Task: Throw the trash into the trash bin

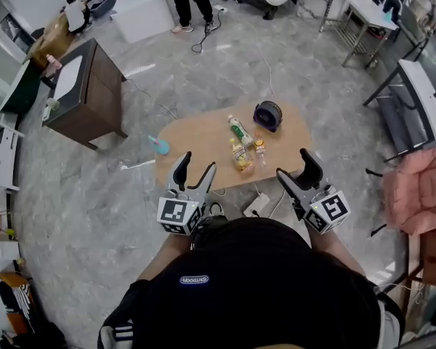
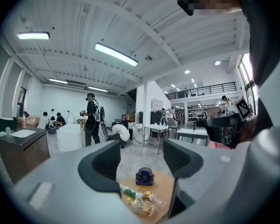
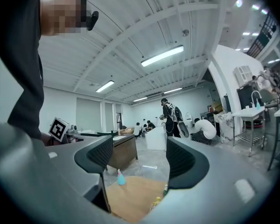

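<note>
- Two grippers are held low in the frame, near the table's front edge: the left gripper [image 1: 197,164] and the right gripper [image 1: 294,166], each with jaws apart and nothing between them.
- Three plastic bottles [image 1: 240,155] lie clustered mid-frame on one wooden table [image 1: 196,140].
- One dark purple trash bin [image 1: 268,115] sits just above-right of them.
- One teal spray bottle [image 1: 160,145] stands at the table's left edge.
- One brown cabinet [image 1: 87,93] stands upper left, well apart.
</note>
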Motion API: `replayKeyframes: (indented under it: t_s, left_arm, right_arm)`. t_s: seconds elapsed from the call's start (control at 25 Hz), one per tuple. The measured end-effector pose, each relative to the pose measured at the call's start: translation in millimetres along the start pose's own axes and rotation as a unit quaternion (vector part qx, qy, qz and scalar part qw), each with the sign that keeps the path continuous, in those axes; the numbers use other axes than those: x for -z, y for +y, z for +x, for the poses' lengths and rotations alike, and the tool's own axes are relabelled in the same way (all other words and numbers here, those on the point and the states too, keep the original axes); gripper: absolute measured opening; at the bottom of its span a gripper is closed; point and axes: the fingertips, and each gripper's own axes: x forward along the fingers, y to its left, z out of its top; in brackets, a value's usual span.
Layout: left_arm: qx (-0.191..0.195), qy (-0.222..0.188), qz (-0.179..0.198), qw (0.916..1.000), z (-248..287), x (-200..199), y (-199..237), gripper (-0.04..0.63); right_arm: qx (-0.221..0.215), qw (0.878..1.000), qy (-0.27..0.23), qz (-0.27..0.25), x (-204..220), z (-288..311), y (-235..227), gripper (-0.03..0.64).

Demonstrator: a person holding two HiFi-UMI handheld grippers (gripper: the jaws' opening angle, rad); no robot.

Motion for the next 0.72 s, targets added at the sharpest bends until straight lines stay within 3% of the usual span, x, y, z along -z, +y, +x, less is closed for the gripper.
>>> replayKeyframes:
  t_s: [0.24, 0.72]
  left_arm:
    - [0.005, -0.001, -0.014, 0.9999, 26.2, -11.2, 80.2, 0.285]
    - [0.075, 0.013, -0.004, 0.9971, 76.2, 14.1, 145.7, 0.265]
  right_arm:
    - [0.008, 1.0, 0.017, -0.022, -19.0, 73.9, 13.3, 0.368]
    - [0.085, 0.994, 0.061, -0.013, -6.1, 132.5, 13.9, 0.376]
